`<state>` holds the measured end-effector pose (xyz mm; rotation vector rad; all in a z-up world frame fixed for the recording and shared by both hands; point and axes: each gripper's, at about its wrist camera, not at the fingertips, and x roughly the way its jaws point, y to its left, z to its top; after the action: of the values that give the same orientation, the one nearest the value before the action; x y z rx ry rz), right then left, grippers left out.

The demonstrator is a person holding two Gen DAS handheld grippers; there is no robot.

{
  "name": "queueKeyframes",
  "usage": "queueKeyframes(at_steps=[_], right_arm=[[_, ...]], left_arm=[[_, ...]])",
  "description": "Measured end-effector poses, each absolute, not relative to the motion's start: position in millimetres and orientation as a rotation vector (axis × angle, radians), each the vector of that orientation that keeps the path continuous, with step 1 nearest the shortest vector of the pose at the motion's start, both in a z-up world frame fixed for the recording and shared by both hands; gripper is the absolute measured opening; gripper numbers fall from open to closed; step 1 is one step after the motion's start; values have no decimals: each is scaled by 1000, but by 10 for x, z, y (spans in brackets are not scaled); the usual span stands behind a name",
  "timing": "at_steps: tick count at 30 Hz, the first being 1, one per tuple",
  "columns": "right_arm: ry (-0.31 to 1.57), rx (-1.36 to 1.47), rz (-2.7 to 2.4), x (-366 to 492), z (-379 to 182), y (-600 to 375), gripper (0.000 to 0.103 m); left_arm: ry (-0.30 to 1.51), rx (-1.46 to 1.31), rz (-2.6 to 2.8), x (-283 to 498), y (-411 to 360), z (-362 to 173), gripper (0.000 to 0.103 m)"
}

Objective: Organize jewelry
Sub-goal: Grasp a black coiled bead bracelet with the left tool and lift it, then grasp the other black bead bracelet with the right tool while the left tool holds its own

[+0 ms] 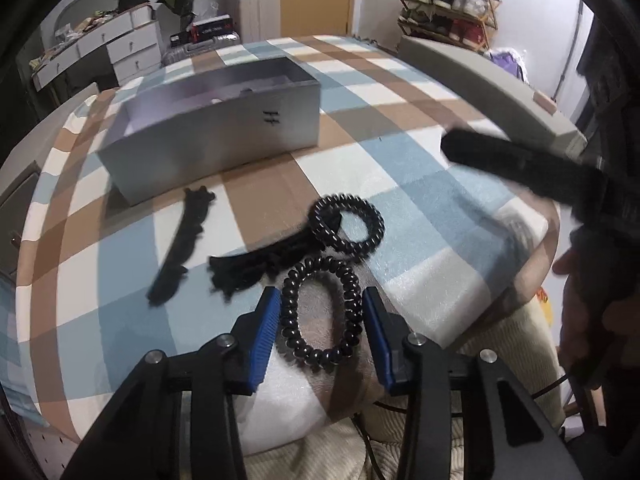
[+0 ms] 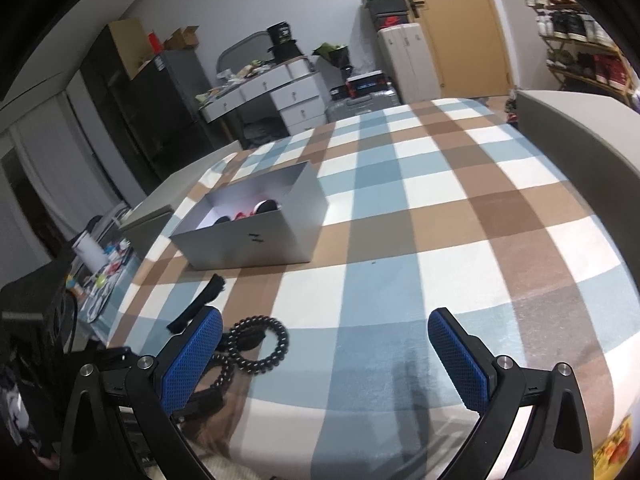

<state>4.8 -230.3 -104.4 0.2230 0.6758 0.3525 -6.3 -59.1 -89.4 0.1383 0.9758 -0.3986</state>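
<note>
A black spiral hair tie (image 1: 289,330) lies near the front edge of the plaid blanket (image 1: 400,184). My left gripper (image 1: 320,296) is shut on it, one blue pad against each side of the coil. A second spiral hair tie (image 1: 370,220) (image 2: 280,344) lies just beyond, overlapping a black fabric piece (image 1: 248,268). A long black fabric band (image 1: 180,244) (image 2: 200,304) lies to the left. The open silver box (image 1: 216,136) (image 2: 256,240) stands further back with red and black items inside. My right gripper (image 2: 326,320) hovers open over the blanket, holding nothing.
A grey padded bed frame (image 1: 480,80) borders the blanket on the right. White drawers (image 2: 296,96), a suitcase (image 2: 360,104) and a shoe rack (image 1: 448,4) stand behind. A cluttered side table (image 2: 100,272) is at the left. A hand (image 1: 576,308) holds the right gripper.
</note>
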Motion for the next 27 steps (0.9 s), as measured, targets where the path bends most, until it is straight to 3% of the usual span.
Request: queueKeyframes(at_steps=[14,21,23,27], right_arm=[[754,107,509,145,-1258,-1754,102],[745,-71,528,146,-1308,-1507,91],[749,-122,531,138,-1336,-1444,82],[742,-188,536,85,-1348,-1371,75]], left_arm=[[902,-30,-321,-9,-64,-617,36],[887,-71,-286,7,125,-595,36],[890,-89,-286,22,168,-598,36],[888,-93,-277,17,205,-609,36]])
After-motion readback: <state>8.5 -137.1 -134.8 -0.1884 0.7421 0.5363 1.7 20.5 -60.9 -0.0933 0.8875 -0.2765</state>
